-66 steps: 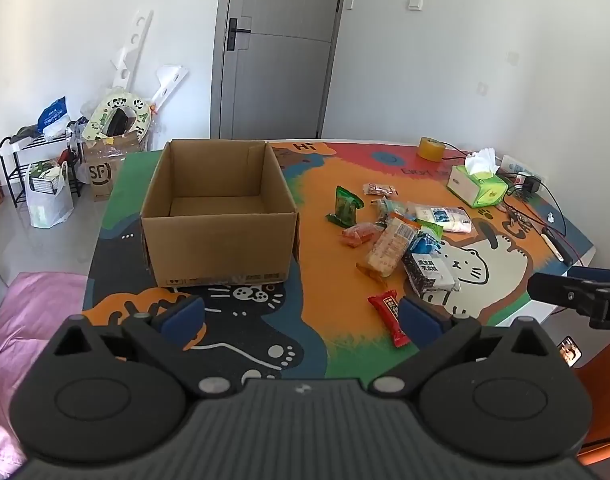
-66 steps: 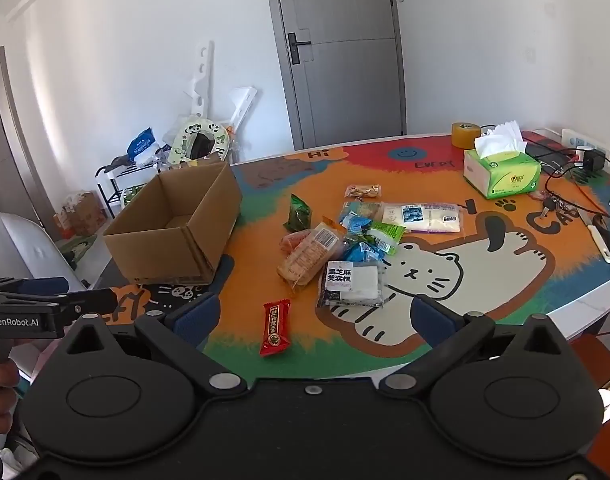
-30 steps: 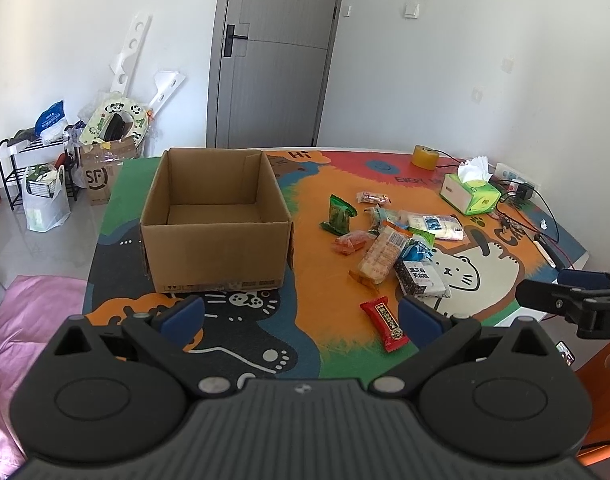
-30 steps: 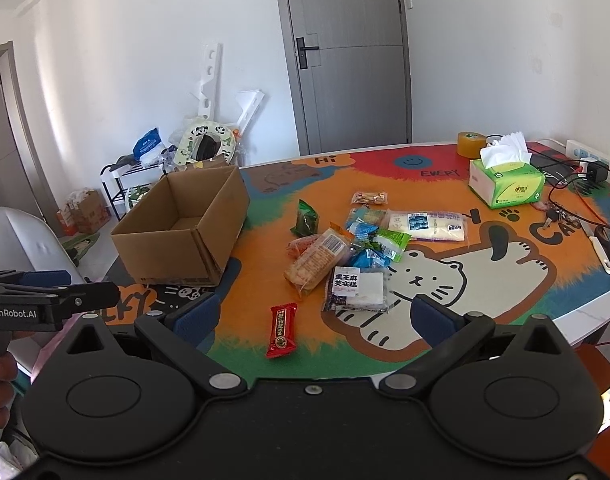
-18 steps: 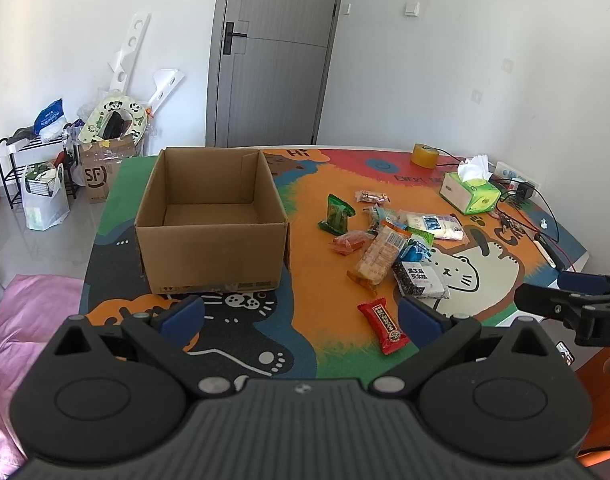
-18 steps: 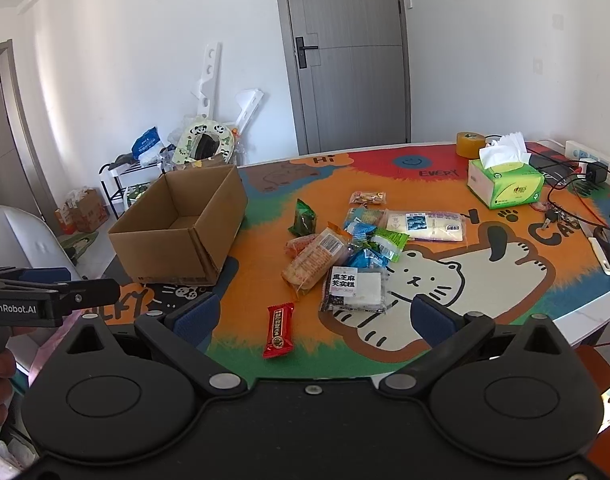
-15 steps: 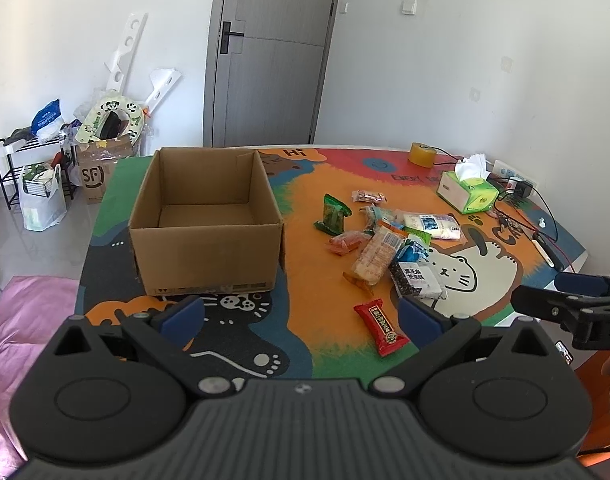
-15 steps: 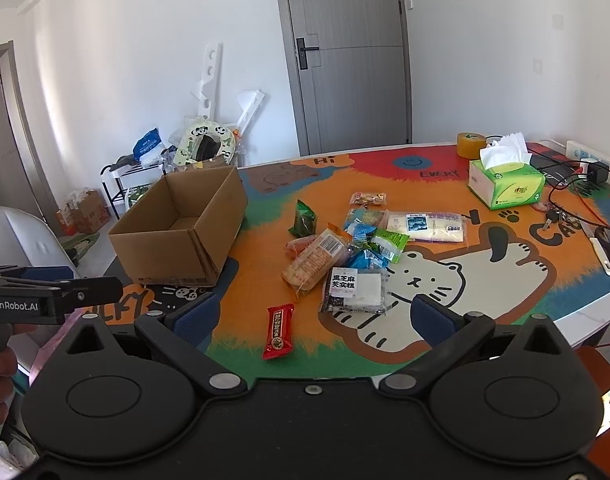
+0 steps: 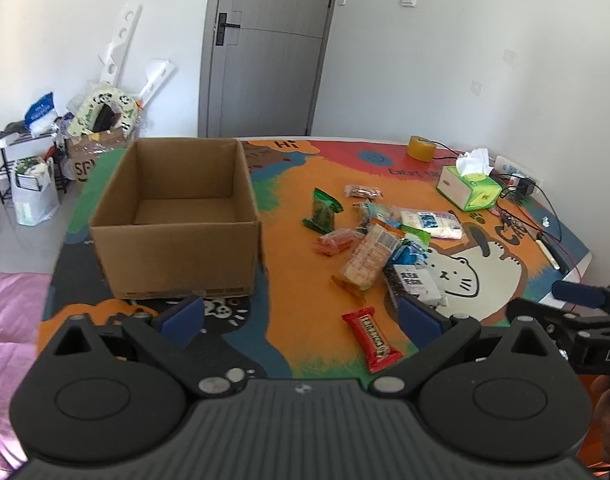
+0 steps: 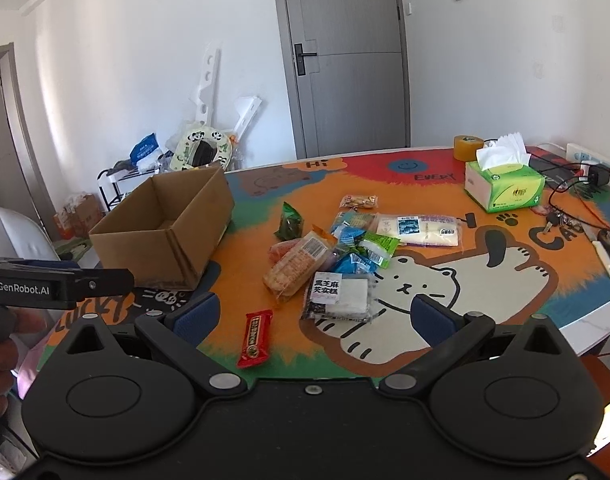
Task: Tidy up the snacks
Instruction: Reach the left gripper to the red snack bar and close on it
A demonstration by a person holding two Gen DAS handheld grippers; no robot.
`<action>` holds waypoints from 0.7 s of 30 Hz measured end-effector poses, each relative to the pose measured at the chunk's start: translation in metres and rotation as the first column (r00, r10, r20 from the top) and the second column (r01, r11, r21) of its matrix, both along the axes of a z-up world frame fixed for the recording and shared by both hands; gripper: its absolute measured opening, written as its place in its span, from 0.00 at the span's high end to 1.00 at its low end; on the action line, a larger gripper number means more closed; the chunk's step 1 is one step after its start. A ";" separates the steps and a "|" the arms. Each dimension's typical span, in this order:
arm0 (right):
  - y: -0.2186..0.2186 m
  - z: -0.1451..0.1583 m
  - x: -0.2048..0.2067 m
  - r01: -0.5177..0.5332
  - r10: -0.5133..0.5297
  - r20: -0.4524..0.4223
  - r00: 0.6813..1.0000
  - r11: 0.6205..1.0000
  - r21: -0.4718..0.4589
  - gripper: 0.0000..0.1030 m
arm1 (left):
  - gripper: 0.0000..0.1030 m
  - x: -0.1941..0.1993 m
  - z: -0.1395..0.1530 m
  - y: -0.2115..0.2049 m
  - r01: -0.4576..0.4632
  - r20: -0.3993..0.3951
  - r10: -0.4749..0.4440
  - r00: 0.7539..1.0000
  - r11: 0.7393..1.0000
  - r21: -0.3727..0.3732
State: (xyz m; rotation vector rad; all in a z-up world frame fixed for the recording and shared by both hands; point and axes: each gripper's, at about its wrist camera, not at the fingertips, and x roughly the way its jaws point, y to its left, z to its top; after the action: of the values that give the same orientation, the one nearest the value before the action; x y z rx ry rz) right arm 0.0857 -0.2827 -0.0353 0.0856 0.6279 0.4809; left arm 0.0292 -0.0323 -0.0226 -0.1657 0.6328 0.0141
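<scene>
While both the left gripper (image 9: pixel 301 316) and the right gripper (image 10: pixel 313 314) hang wide open and hold nothing, the red snack bar (image 9: pixel 372 339) lies just ahead of them, between their fingers.

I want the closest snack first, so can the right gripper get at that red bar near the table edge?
Probably yes. The red bar lies alone on the mat, apart from the snack pile, and the open right gripper has nothing between it and the bar.

The cardboard box (image 10: pixel 165 228) hides part of its floor — small snack labels unreadable.
</scene>
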 end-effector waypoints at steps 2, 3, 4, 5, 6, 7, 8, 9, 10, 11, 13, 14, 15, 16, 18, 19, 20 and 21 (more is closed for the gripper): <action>-0.003 -0.005 0.004 -0.001 0.001 0.004 1.000 1.000 0.014 0.00 | 0.01 0.005 -0.003 -0.004 0.007 0.006 -0.007 1.000 1.000 -0.003; -0.003 -0.007 0.005 0.002 -0.002 0.009 1.000 1.000 0.016 0.00 | 0.01 0.007 -0.005 -0.006 0.003 0.006 -0.003 1.000 1.000 0.000; -0.004 -0.009 0.006 0.005 -0.005 0.016 1.000 1.000 0.013 0.00 | 0.01 0.010 -0.007 -0.007 -0.004 0.000 0.004 1.000 1.000 0.000; -0.004 -0.011 0.007 0.005 -0.005 0.021 1.000 1.000 0.017 0.00 | 0.02 0.012 -0.009 -0.008 -0.005 -0.002 0.005 1.000 1.000 -0.005; -0.005 -0.013 0.008 0.001 -0.002 0.023 1.000 1.000 0.021 0.00 | 0.03 0.014 -0.011 -0.009 -0.003 -0.002 0.003 1.000 1.000 -0.015; -0.005 -0.015 0.009 -0.001 0.001 0.021 1.000 1.000 0.028 0.00 | 0.03 0.016 -0.014 -0.009 -0.004 -0.006 0.004 1.000 1.000 -0.023; -0.006 -0.018 0.012 -0.003 0.002 0.015 1.000 0.999 0.033 0.00 | 0.03 0.019 -0.017 -0.010 -0.006 -0.010 0.006 1.000 1.000 -0.029; -0.007 -0.022 0.014 -0.002 0.002 0.006 1.000 1.000 0.031 0.00 | 0.03 0.021 -0.019 -0.011 -0.007 -0.013 0.007 1.000 0.999 -0.031; -0.007 -0.024 0.016 -0.003 0.003 0.006 1.000 0.999 0.048 0.00 | 0.03 0.023 -0.022 -0.012 -0.010 -0.016 0.009 1.000 0.999 -0.034; -0.008 -0.027 0.017 -0.006 0.006 0.002 1.000 0.998 0.055 0.00 | 0.03 0.025 -0.025 -0.014 -0.011 -0.019 0.010 1.000 0.999 -0.037; -0.009 -0.033 0.020 0.000 0.000 -0.004 1.000 0.999 0.054 0.00 | 0.03 0.028 -0.031 -0.017 -0.008 -0.022 0.007 1.000 0.999 -0.044; -0.009 -0.036 0.022 0.006 -0.006 -0.003 1.000 0.999 0.053 0.00 | 0.04 0.030 -0.034 -0.019 -0.008 -0.025 0.007 1.000 0.999 -0.043; -0.009 -0.038 0.024 0.016 -0.016 -0.005 1.000 0.999 0.049 0.01 | 0.05 0.032 -0.036 -0.021 -0.010 -0.028 0.008 1.000 0.999 -0.042; -0.009 -0.040 0.025 0.022 -0.022 -0.009 1.000 0.999 0.050 0.01 | 0.07 0.035 -0.039 -0.023 -0.009 -0.031 0.008 0.999 0.999 -0.043; -0.010 -0.045 0.029 0.017 -0.016 -0.022 1.000 0.998 0.059 0.03 | 0.12 0.038 -0.043 -0.026 -0.009 -0.037 0.007 0.999 0.999 -0.046; -0.010 -0.047 0.030 0.015 -0.014 -0.025 1.000 0.998 0.062 0.05 | 0.13 0.041 -0.045 -0.028 -0.009 -0.039 0.008 0.999 0.999 -0.049; -0.010 -0.049 0.032 0.019 -0.018 -0.028 0.999 0.998 0.053 0.06 | 0.15 0.043 -0.048 -0.029 -0.013 -0.043 0.011 0.999 0.999 -0.052; -0.009 -0.051 0.033 0.021 -0.020 -0.031 0.999 0.999 0.045 0.07 | 0.17 0.045 -0.051 -0.031 -0.014 -0.047 0.012 0.999 0.998 -0.055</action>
State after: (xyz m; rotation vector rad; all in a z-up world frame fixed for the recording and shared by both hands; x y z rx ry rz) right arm 0.1191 -0.2918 -0.0860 0.1422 0.6453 0.4748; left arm 0.0742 -0.0628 -0.0732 -0.2236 0.6792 0.0129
